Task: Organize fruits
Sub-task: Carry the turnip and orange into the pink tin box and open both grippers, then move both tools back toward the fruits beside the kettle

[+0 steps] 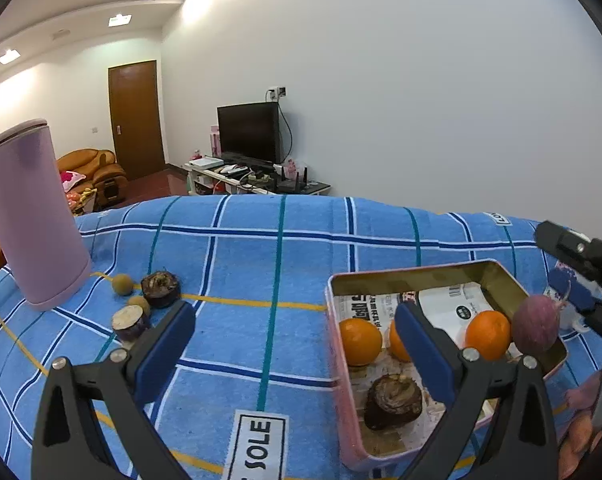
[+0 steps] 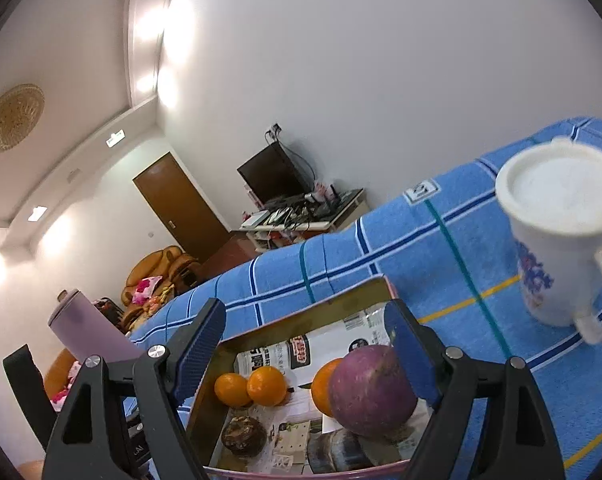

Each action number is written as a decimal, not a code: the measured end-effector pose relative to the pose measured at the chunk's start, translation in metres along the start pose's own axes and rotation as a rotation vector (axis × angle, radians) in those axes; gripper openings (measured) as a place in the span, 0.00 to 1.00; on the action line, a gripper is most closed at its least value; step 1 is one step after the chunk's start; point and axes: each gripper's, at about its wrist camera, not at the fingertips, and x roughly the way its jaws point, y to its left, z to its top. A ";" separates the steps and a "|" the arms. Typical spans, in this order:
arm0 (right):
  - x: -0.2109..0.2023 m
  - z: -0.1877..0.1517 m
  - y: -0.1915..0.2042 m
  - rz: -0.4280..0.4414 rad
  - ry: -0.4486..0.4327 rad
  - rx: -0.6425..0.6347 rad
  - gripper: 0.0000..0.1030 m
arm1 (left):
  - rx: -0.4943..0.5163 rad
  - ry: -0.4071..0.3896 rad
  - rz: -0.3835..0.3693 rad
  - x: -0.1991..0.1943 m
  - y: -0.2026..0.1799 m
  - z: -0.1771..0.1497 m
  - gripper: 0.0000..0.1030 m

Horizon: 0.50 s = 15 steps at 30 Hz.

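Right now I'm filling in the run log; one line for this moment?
right gripper: open over tin | purple fruit: in tin | oranges: in tin | left gripper: open, empty

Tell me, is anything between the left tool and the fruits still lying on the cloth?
Nothing visible. The left tool is open, and only bare cloth lies between it and the fruits beside the purple bottle.

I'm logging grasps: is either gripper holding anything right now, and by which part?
Nothing is held. The left gripper is open and empty above the cloth. The right gripper is open around the purple fruit, which sits in the tin; one pad is near it.
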 end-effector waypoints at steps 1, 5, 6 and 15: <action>-0.003 0.001 0.001 -0.003 -0.014 -0.005 0.80 | 0.002 -0.007 0.005 -0.001 0.000 0.000 0.99; -0.014 0.001 0.009 -0.012 -0.068 -0.032 0.80 | 0.004 -0.036 0.018 -0.006 0.001 -0.001 0.99; -0.016 0.001 0.011 -0.019 -0.078 -0.039 0.80 | 0.006 -0.042 0.020 -0.007 0.002 -0.001 0.99; -0.015 -0.014 0.043 -0.132 -0.126 -0.206 0.80 | 0.012 -0.098 0.101 -0.013 0.019 -0.006 0.99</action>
